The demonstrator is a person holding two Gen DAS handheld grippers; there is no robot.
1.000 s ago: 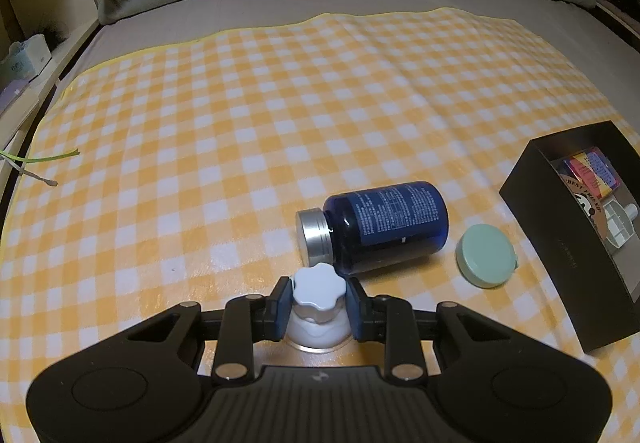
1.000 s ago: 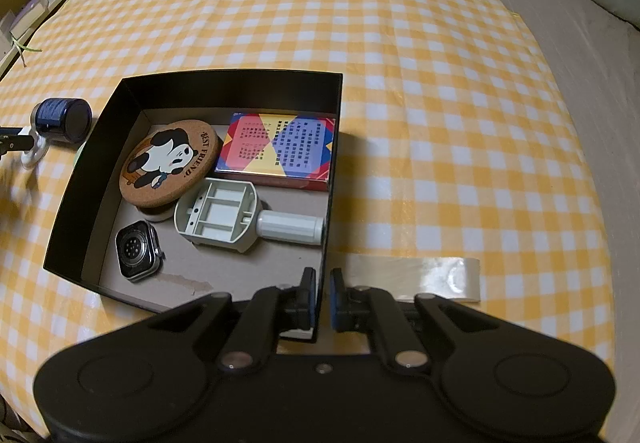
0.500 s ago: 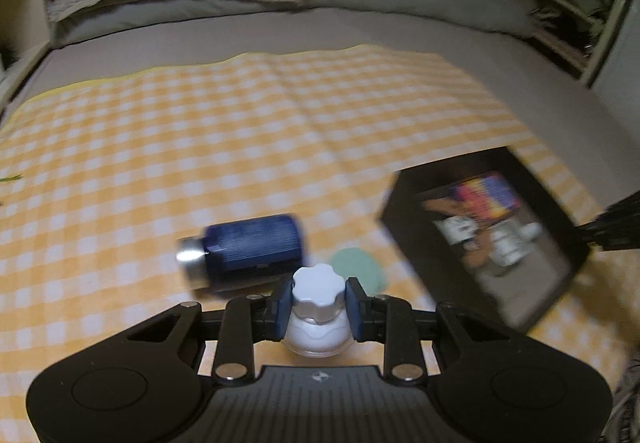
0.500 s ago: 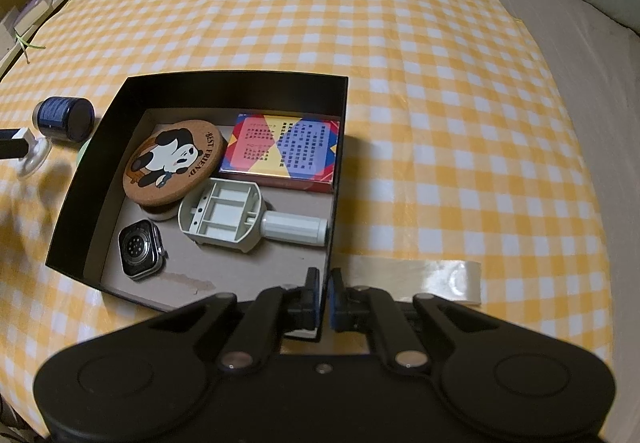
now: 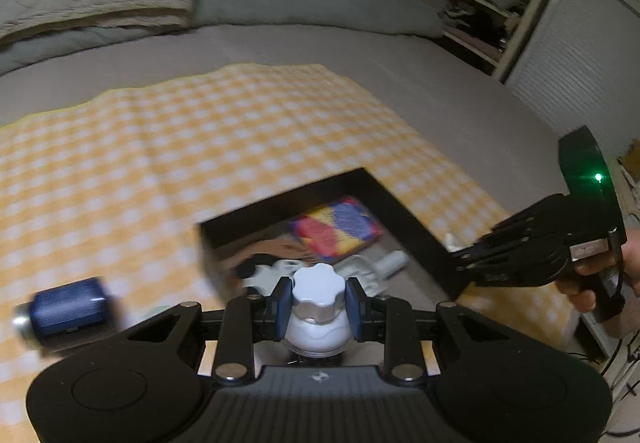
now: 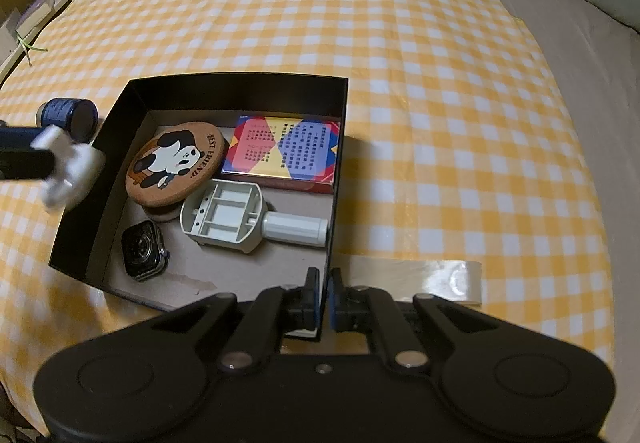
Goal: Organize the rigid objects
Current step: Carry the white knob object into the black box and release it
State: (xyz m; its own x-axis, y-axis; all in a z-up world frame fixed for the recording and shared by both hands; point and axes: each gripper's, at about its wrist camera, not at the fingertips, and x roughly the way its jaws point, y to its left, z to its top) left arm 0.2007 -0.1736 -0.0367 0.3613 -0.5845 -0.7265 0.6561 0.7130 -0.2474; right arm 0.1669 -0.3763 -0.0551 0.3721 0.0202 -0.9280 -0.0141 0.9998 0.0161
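The left gripper (image 5: 319, 301) clamps a white knobbed suction cup (image 5: 318, 311) above the near-left rim of the black box (image 6: 240, 87). The right gripper (image 6: 324, 297) pinches that box's near wall. Left of the cup lies 1 blurred blue bottle (image 5: 66, 309), apparently on its side.
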